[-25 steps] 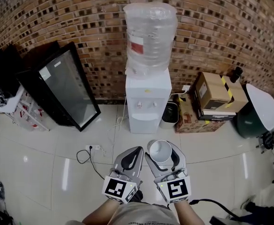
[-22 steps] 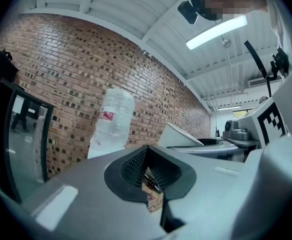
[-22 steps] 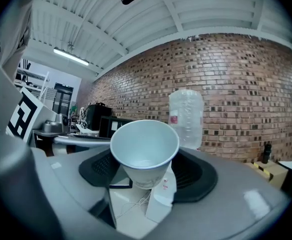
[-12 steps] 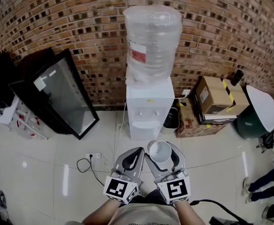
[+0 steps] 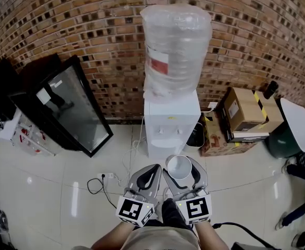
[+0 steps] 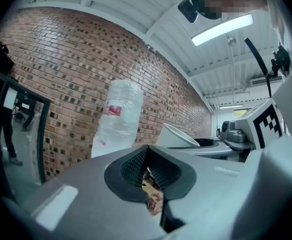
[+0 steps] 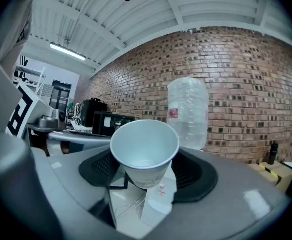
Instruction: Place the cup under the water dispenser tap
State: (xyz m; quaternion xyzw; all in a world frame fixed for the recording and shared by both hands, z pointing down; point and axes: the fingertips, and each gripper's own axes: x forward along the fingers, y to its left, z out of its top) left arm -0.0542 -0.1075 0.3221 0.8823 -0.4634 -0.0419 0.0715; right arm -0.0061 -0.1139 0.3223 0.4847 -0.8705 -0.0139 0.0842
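A white paper cup [image 5: 179,166] stands upright between the jaws of my right gripper [image 5: 182,173], which is shut on it; in the right gripper view the cup [image 7: 145,151] fills the centre, empty inside. Ahead stands the white water dispenser [image 5: 171,121] against the brick wall, with its clear bottle [image 5: 177,46] on top and its taps [image 5: 169,131] on the front panel. The cup is short of the taps, over the tiled floor. My left gripper [image 5: 147,177] hangs beside the right one, shut with nothing in it; its own view shows the cup [image 6: 178,136] at its right.
A black glass-door cabinet [image 5: 63,105] leans against the wall at the left. A power strip with cable [image 5: 104,177] lies on the floor. Right of the dispenser are a black bin [image 5: 196,135], cardboard boxes [image 5: 246,113] and a green bin [image 5: 290,126]. A person's legs [image 5: 298,191] are at far right.
Both grippers and the cup have come closer to the dispenser, which now looms larger and nearer in the head view. The grip on the cup is unchanged.
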